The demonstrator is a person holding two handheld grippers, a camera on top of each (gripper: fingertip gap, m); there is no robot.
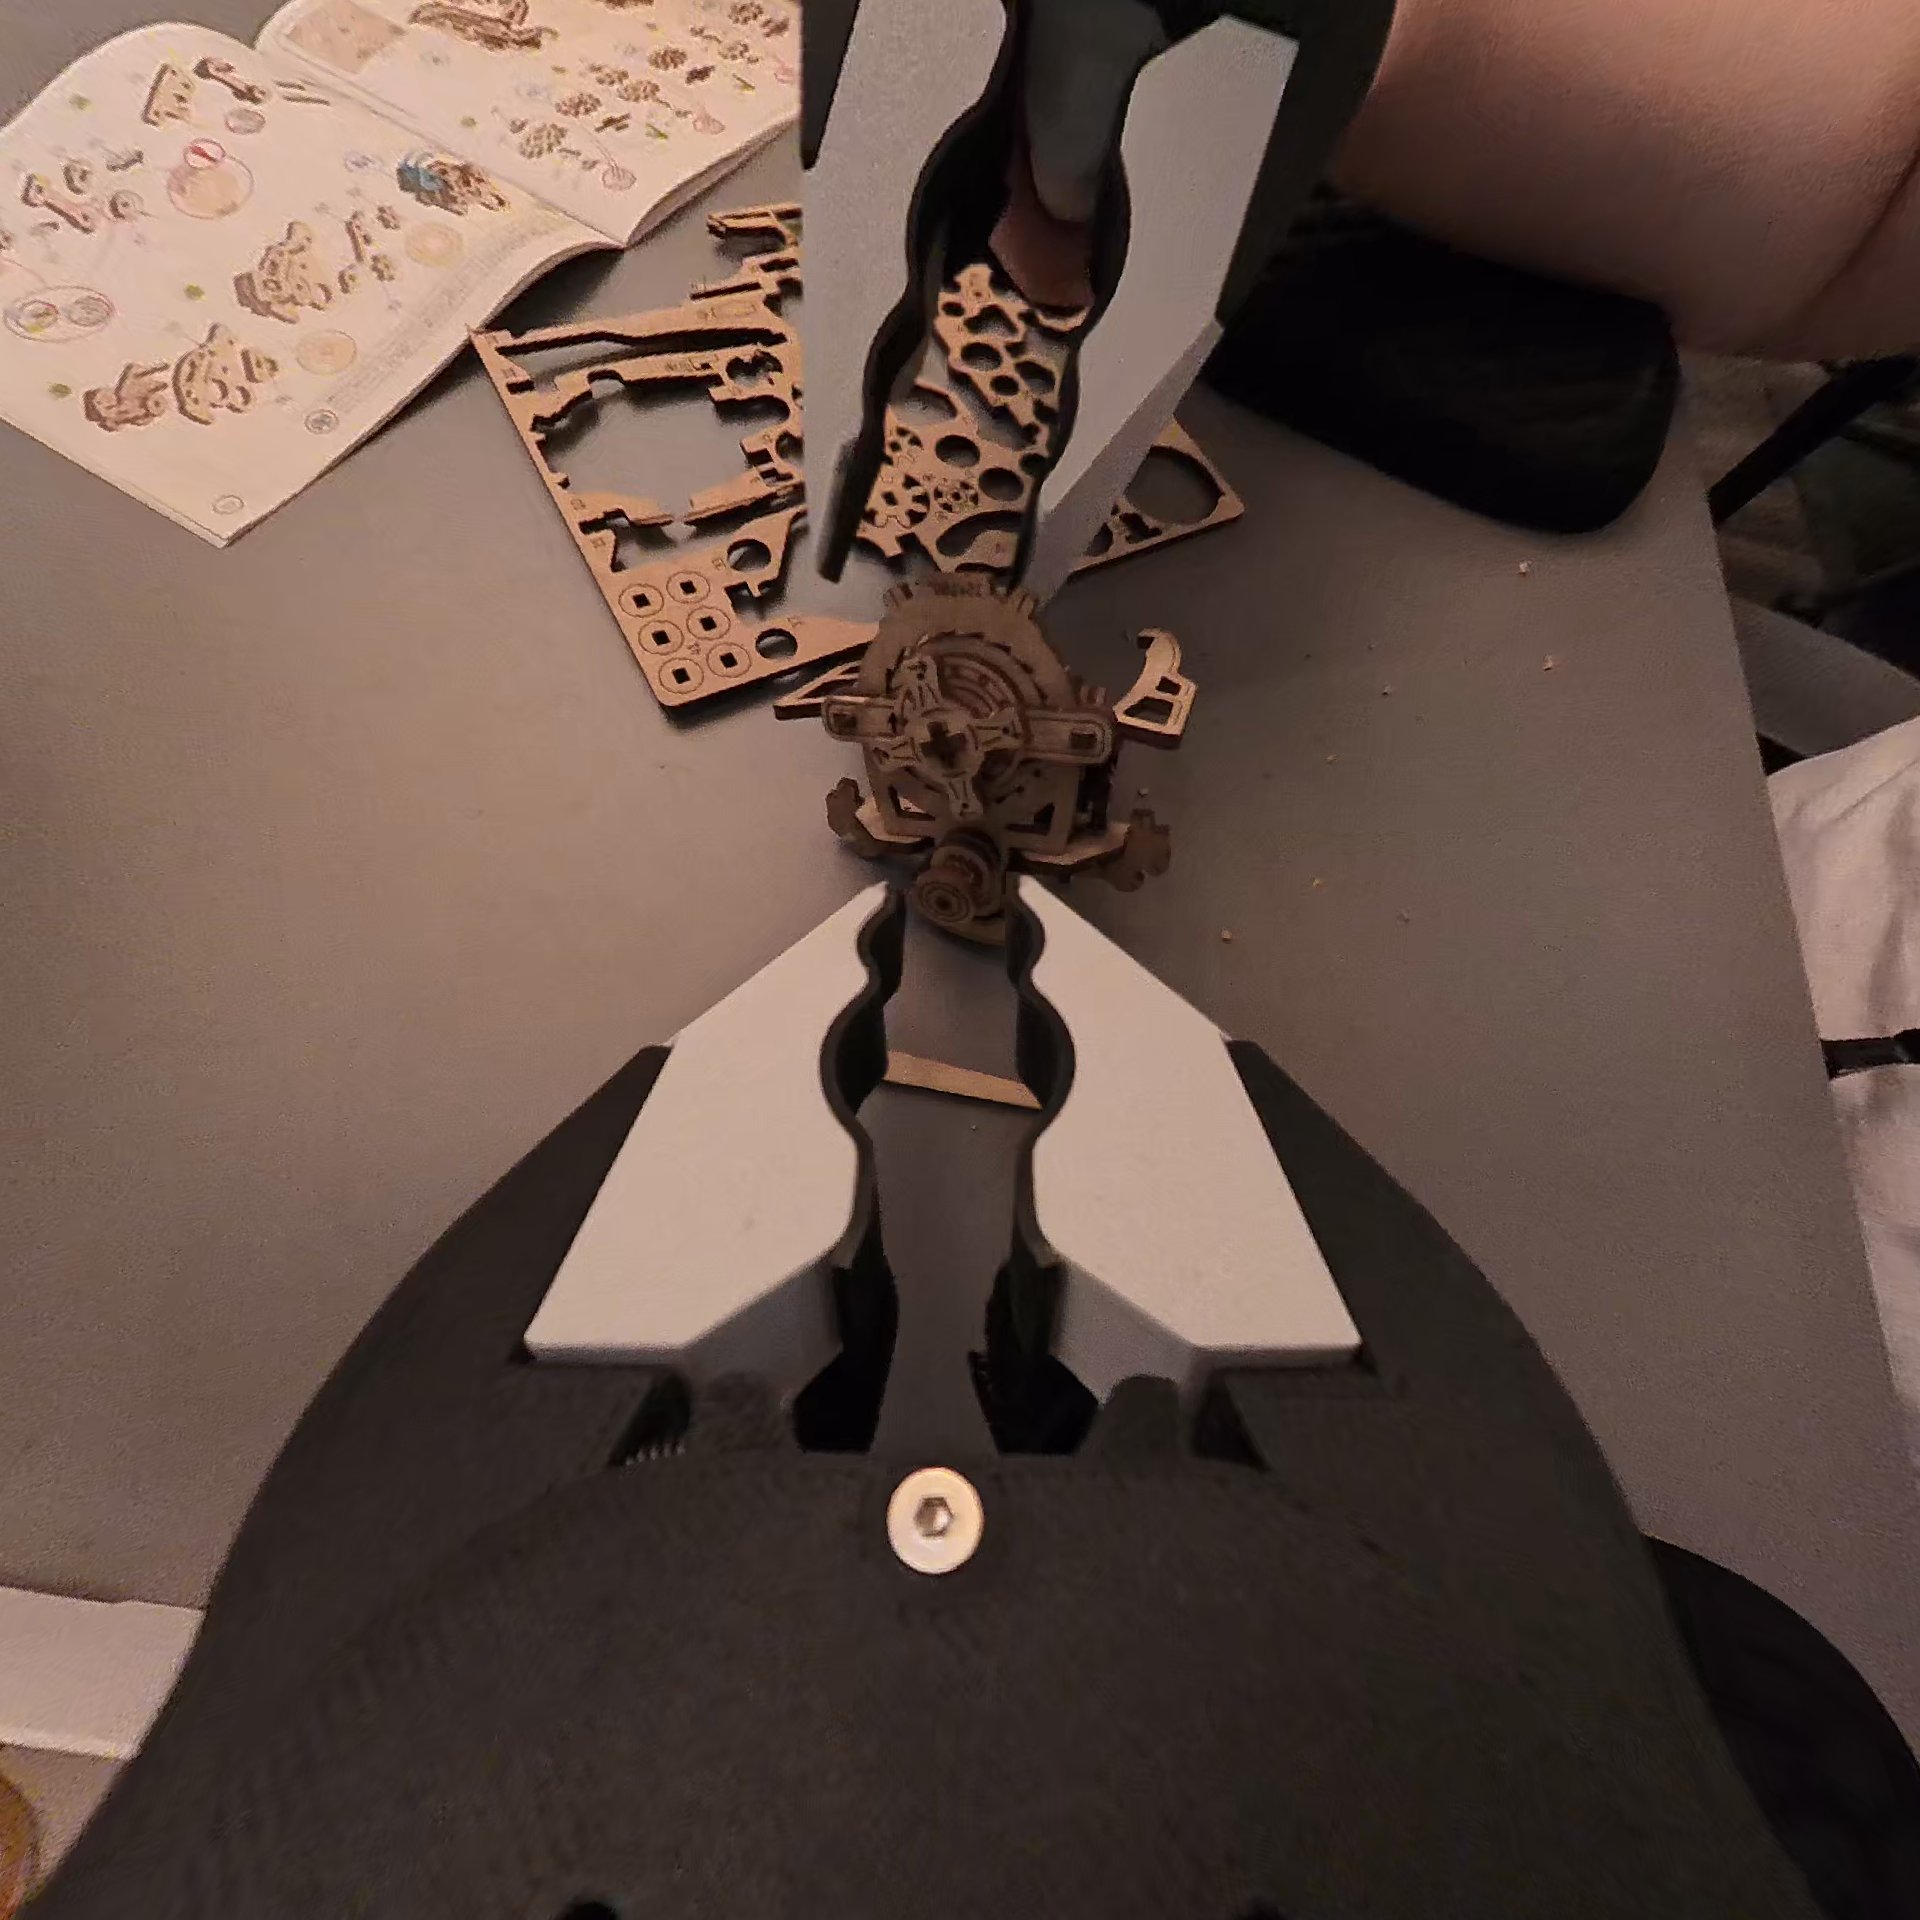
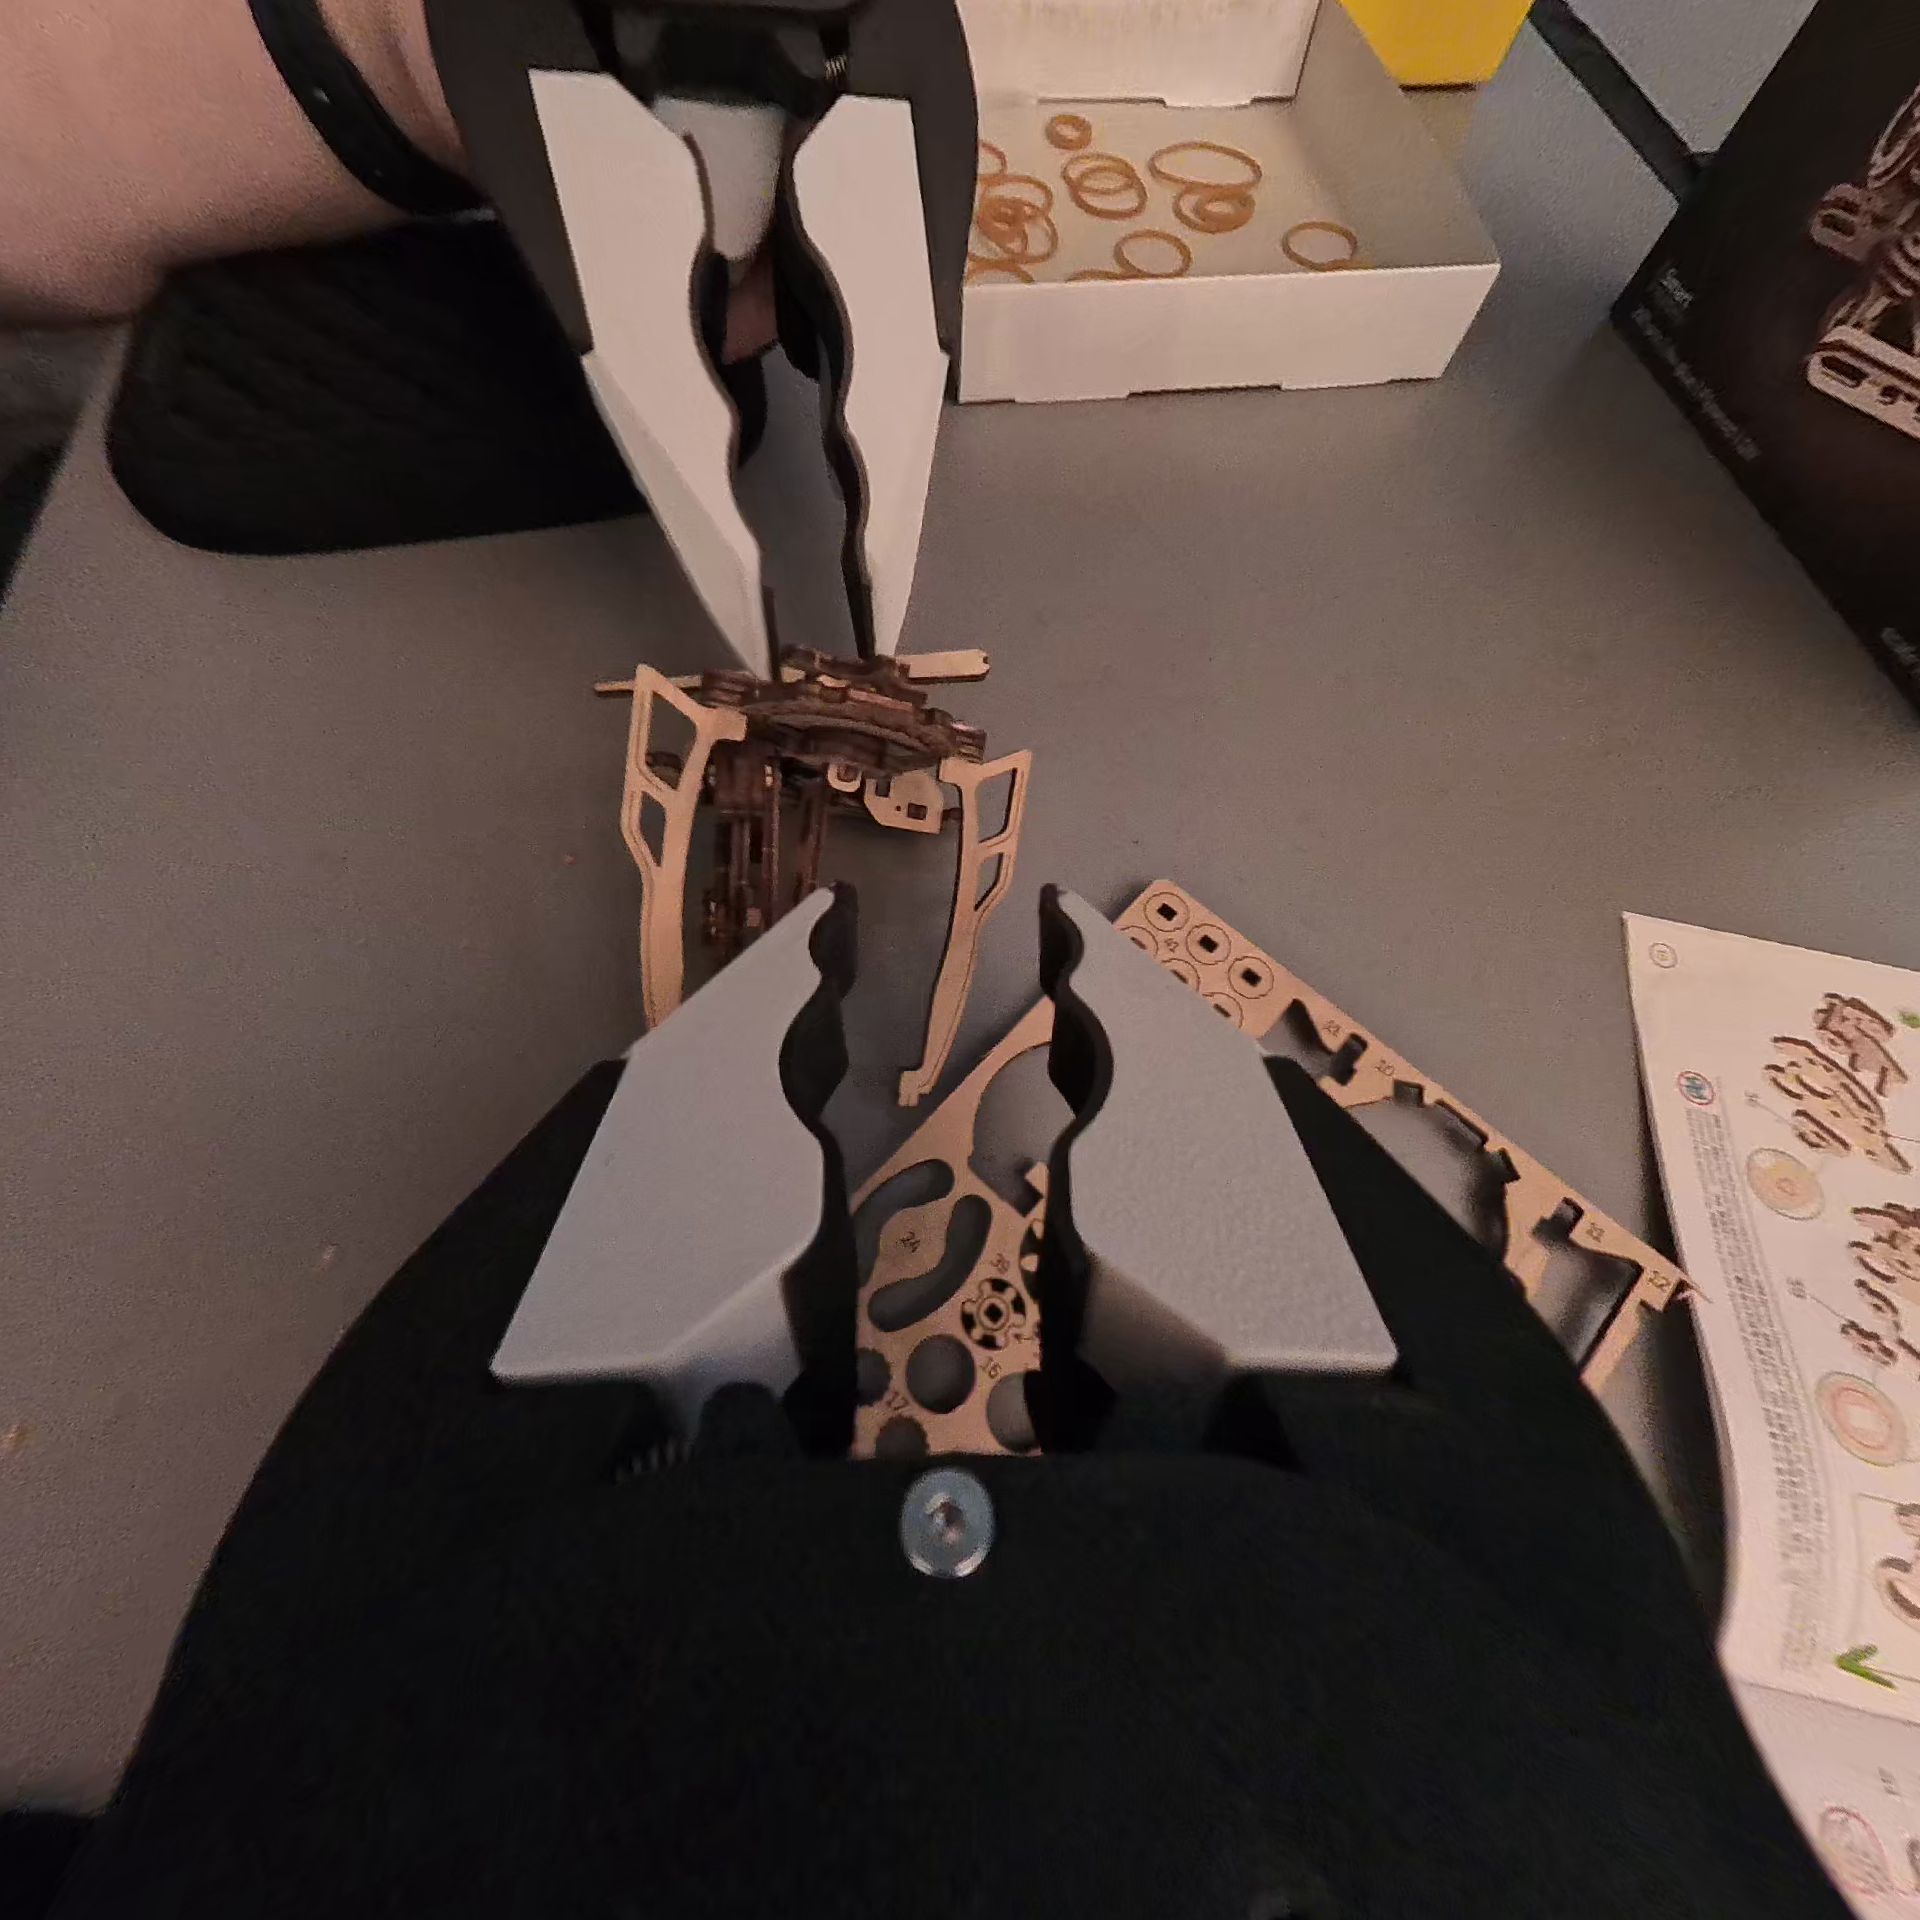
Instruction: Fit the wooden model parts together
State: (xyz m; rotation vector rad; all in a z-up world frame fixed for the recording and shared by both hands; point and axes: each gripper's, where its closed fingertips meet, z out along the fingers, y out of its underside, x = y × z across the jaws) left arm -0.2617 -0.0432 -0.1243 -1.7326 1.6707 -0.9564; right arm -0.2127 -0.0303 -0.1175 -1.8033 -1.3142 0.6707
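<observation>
The left hand-held gripper [image 1: 951, 909] grasps the wooden model [image 1: 966, 748] mid-counter [image 1: 416, 883], while the right hand-held gripper [image 2: 945, 904] hangs released beside it.

Black claw [image 1: 951, 904] bodies, grey wavy-edged fingers [image 1: 727, 1143], silver hex screw [image 1: 934, 1519].

One wooden model [image 1: 961, 748], two punched sheets [image 1: 665, 499], one booklet [image 1: 260, 260], two tongs [image 1: 951, 904]
</observation>
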